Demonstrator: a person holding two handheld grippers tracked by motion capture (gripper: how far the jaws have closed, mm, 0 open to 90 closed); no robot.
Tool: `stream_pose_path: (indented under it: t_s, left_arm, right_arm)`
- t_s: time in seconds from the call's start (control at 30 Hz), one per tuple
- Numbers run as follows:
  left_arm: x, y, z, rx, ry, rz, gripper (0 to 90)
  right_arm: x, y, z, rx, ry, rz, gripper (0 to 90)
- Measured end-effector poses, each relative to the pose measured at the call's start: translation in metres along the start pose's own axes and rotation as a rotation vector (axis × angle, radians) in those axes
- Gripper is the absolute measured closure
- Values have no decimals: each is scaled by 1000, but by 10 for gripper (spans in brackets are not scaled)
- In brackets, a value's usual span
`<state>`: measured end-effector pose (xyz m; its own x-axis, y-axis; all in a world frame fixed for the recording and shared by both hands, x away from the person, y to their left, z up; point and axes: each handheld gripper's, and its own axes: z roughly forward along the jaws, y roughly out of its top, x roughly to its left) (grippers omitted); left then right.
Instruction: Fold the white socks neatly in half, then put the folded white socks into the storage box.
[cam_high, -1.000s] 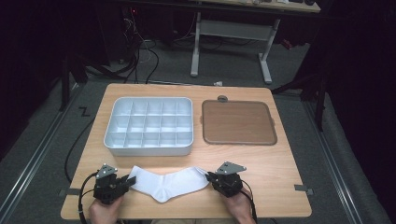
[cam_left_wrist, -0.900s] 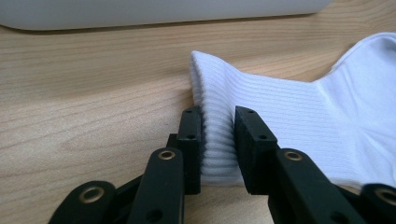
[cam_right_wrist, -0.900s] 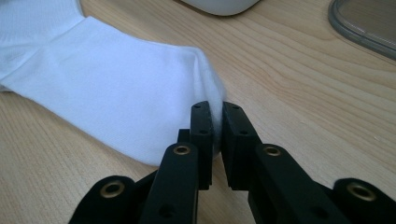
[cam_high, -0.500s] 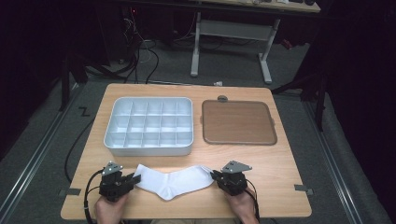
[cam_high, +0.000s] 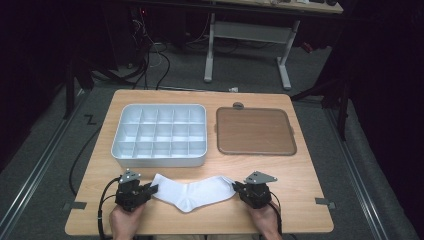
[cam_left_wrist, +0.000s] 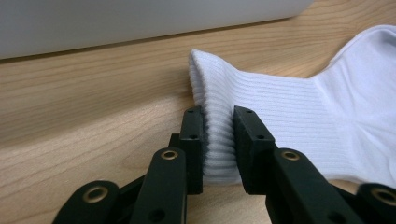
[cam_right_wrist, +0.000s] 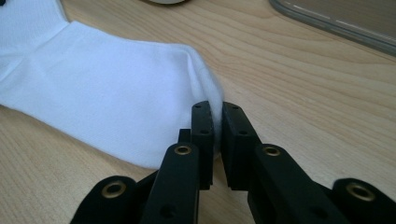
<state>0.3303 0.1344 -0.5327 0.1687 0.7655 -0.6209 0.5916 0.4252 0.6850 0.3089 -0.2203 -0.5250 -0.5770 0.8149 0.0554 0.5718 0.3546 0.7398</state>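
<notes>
White sock pinched at both ends, near table's front edge

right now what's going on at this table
A person holds a white sock by its two ends at the table's near edge. The left hand-held gripper pinches the ribbed cuff, and the right hand-held gripper pinches the toe. The sock lies flat between them. Behind it sit a divided tray and a brown lid.
</notes>
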Motion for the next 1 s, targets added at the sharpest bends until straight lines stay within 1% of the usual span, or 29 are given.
stream_pose_path:
  t_s: [0.17,0.23,0.3,0.33,0.4,0.43,0.47,0.5,0.57,0.6,0.67,0.77,0.8,0.9,1.0]
  left_arm:
    - [-6,-3,3,5,-9,14,753]
    - [-7,-4,4,4,-13,10,753]
    - [-8,-6,6,1,-26,5,753]
    - [-8,-6,6,1,-26,5,753]
    - [-10,-7,6,0,-25,-13,754]
    - [-10,-7,6,0,-25,-13,753]
    - [-11,-7,7,1,-27,-10,753]
    - [-11,-8,8,-1,-33,-13,753]
    - [-11,-8,8,0,-35,-19,753]
    - [-13,-8,9,3,-39,-26,753]
    - [-13,-8,10,8,-43,-19,753]
    - [-14,-8,11,6,-49,-30,753]
    - [-15,-9,12,10,-50,-29,752]
    - [-17,-10,14,13,-52,-23,751]
    - [-23,-11,18,19,-63,5,751]
  right_arm:
    - [-5,-2,-3,-7,-18,23,843]
    - [-6,-2,-4,-5,-21,26,843]
    - [-9,-3,-5,-3,-28,27,843]
    - [-9,-3,-5,-3,-28,27,843]
    - [-12,-5,-6,3,-36,27,843]
    - [-12,-5,-6,3,-36,27,843]
    - [-13,-5,-6,2,-37,25,843]
    - [-13,-5,-8,10,-45,15,843]
    - [-13,-5,-8,12,-47,13,843]
    - [-15,-7,-9,13,-52,25,843]
    - [-16,-7,-9,9,-53,27,843]
    - [-17,-7,-10,11,-58,38,843]
    - [-19,-7,-10,13,-59,31,843]
    - [-20,-7,-11,20,-63,32,843]
    - [-25,-6,-14,26,-81,24,842]
